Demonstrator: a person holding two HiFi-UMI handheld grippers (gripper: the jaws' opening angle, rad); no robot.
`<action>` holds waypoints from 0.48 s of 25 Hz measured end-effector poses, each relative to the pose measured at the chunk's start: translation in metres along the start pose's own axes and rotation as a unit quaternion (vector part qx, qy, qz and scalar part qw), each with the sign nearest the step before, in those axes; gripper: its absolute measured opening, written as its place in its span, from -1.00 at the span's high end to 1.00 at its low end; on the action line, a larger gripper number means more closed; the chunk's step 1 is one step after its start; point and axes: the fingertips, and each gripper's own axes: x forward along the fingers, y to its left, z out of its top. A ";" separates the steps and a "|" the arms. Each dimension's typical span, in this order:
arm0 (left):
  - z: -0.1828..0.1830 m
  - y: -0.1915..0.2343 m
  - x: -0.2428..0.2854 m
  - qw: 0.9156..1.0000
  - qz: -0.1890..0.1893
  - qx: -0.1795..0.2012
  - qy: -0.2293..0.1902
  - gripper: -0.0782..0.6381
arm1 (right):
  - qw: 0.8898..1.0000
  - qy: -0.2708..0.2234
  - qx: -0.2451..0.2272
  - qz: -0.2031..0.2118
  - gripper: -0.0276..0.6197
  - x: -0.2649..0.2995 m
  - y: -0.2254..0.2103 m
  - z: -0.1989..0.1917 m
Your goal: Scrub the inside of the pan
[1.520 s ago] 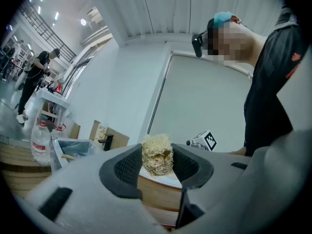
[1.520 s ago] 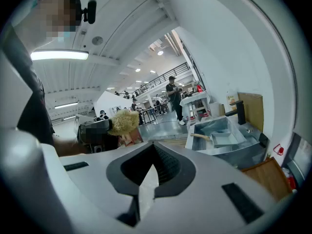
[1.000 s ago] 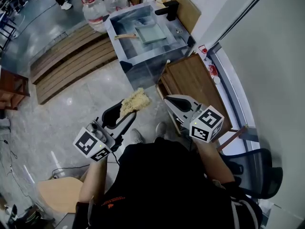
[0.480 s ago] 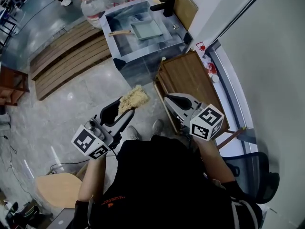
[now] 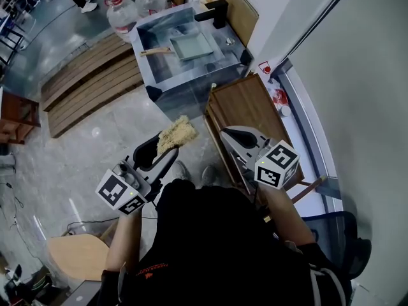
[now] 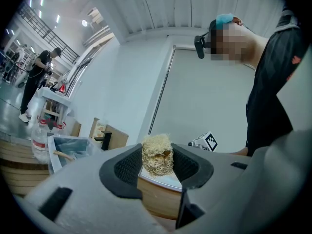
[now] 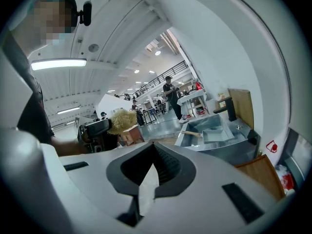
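Pan and person stand well apart. Nearest, the left gripper [image 5: 162, 150] is held out in front of the person's dark shirt [image 5: 217, 234], its jaws clamped on a pale, straw-coloured fibrous scrubber [image 5: 177, 134]. The left gripper view shows that scrubber [image 6: 157, 155] squeezed between the two black ribbed pads [image 6: 127, 167], with its top sticking up above them. Beside it, the right gripper [image 5: 225, 134] is held at about the same height. Its jaws are together at the tips, and the right gripper view shows nothing between them. Both grippers hang over a grey polished floor [image 5: 95, 145], and the right one is over the near edge of a wooden cabinet [image 5: 245, 107]. Beyond the cabinet stands a metal sink unit [image 5: 191, 81] with a black faucet [image 5: 213, 10] at its far side. The pan [image 5: 191, 45], rectangular and grey with a wooden handle [image 5: 153, 51] pointing left, sits down inside the basin. It seems to lie flat on the bottom, though at this distance that is hard to confirm. Left of the sink run wooden slats [image 5: 89, 75], and behind it stand large water bottles [image 5: 121, 14].
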 end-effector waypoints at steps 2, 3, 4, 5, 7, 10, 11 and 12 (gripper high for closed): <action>0.001 0.006 0.004 1.000 0.001 -0.001 -0.001 0.28 | 1.000 0.002 0.000 0.001 0.90 0.004 -0.005 0.002; 0.001 0.010 0.006 1.000 0.001 -0.001 -0.002 0.28 | 1.000 0.002 0.000 0.001 0.90 0.006 -0.007 0.002; 0.001 0.013 0.008 1.000 0.000 -0.001 -0.002 0.28 | 1.000 0.003 0.000 0.000 0.90 0.008 -0.010 0.003; 0.001 0.017 0.010 1.000 -0.001 -0.001 -0.002 0.28 | 1.000 0.003 -0.001 0.000 0.90 0.010 -0.013 0.005; 0.001 0.026 0.013 1.000 -0.003 -0.002 -0.002 0.28 | 1.000 0.003 -0.003 -0.001 0.90 0.017 -0.020 0.008; 0.003 0.045 0.019 1.000 -0.006 -0.005 -0.001 0.28 | 1.000 0.003 -0.001 -0.005 0.90 0.030 -0.030 0.013; 0.003 0.053 0.021 1.000 -0.008 -0.006 0.000 0.28 | 1.000 0.004 0.001 -0.006 0.90 0.036 -0.034 0.014; 0.004 0.061 0.023 1.000 -0.010 -0.007 0.000 0.28 | 1.000 0.005 0.003 -0.008 0.90 0.043 -0.038 0.016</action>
